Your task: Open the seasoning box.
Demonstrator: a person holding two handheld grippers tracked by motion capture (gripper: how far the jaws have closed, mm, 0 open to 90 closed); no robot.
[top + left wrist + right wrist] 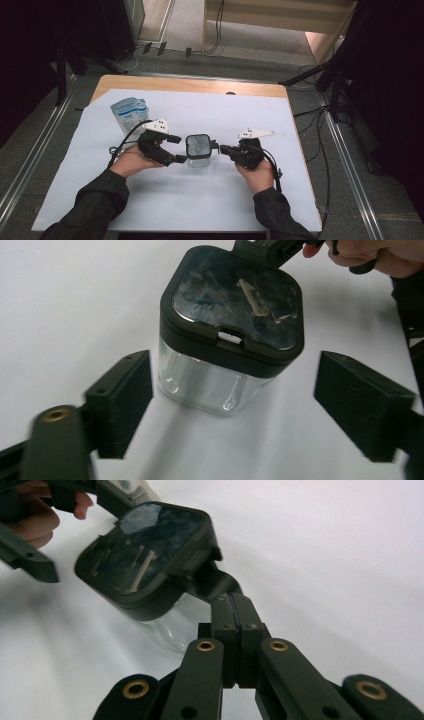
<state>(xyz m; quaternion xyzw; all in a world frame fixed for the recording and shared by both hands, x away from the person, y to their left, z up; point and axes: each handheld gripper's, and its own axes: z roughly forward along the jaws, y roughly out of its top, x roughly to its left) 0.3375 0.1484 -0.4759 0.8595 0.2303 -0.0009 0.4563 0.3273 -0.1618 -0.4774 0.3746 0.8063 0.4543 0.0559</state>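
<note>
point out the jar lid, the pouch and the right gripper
jar lid (pixel 235 305), left gripper view, middle of its dark top
pouch (pixel 130 114), high view, its printed front
right gripper (pixel 221 148), high view, shut jaw tips

Dark sleeves (pixel 97 197); 2 black tools, brass screws (pixel 206 645).

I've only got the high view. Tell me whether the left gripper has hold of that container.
Observer: No. In the left gripper view, the left gripper's fingers stand wide on either side of the container's clear body, touching neither side.
Operator: Now the other hand. Report its grip.
Observer: The right gripper is shut on a black tab that sticks out from the edge of the lid.
Operator: Check the contents.
Observer: Seen through its wall in the left gripper view, the clear body looks empty.
</note>
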